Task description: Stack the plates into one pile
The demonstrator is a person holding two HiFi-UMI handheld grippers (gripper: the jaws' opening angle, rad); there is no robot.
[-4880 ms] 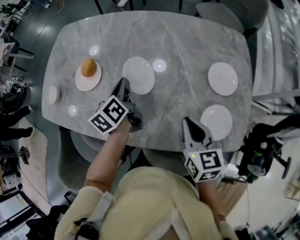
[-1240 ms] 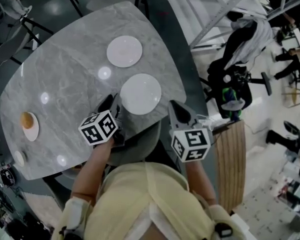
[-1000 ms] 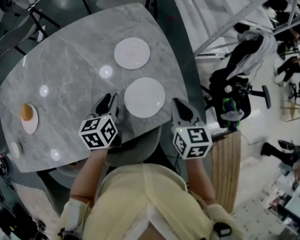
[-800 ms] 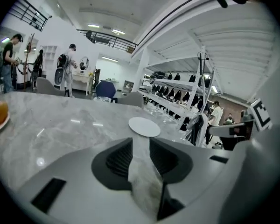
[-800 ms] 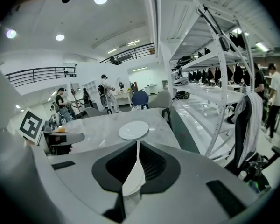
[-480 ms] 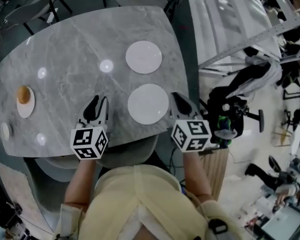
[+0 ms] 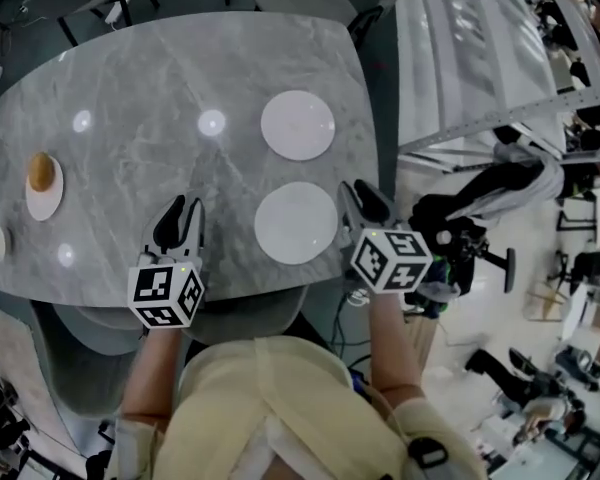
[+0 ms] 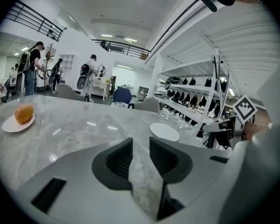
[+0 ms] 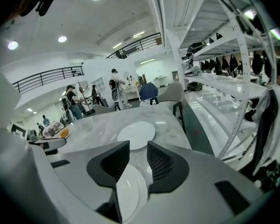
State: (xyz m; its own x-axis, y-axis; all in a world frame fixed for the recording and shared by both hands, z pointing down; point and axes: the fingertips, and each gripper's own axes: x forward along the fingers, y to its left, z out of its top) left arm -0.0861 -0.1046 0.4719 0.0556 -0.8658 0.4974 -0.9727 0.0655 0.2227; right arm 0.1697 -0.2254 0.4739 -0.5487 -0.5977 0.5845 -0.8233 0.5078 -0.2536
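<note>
Right gripper [image 7: 356, 192] sits at the right rim of the near plate [image 7: 296, 223], close to the counter [image 7: 160, 88] edge nearest the person. In the right gripper view its jaws [image 9: 137, 155] stand well apart and have just been opening. The near plate's [image 9: 130, 190] rim shows in the gap low between them. The pads do not clamp it; cannot tell if either one brushes it. The plate lies flat on the counter.

Far plate [image 7: 298, 125] lies just beyond the near one, apart from it, also flat and bare; the right gripper view shows it [image 9: 136, 135] straight ahead past the jaws.

Left gripper [image 7: 183, 206] is over the counter, left of the near plate and clear of it. Its jaws [image 8: 140, 146] are moderately open, with only the grey marble surface between them, holding nothing.

At the counter's far left edge, a third plate [image 7: 43, 190] carries a round orange food item [image 7: 41, 171], well apart from the other two.
</note>
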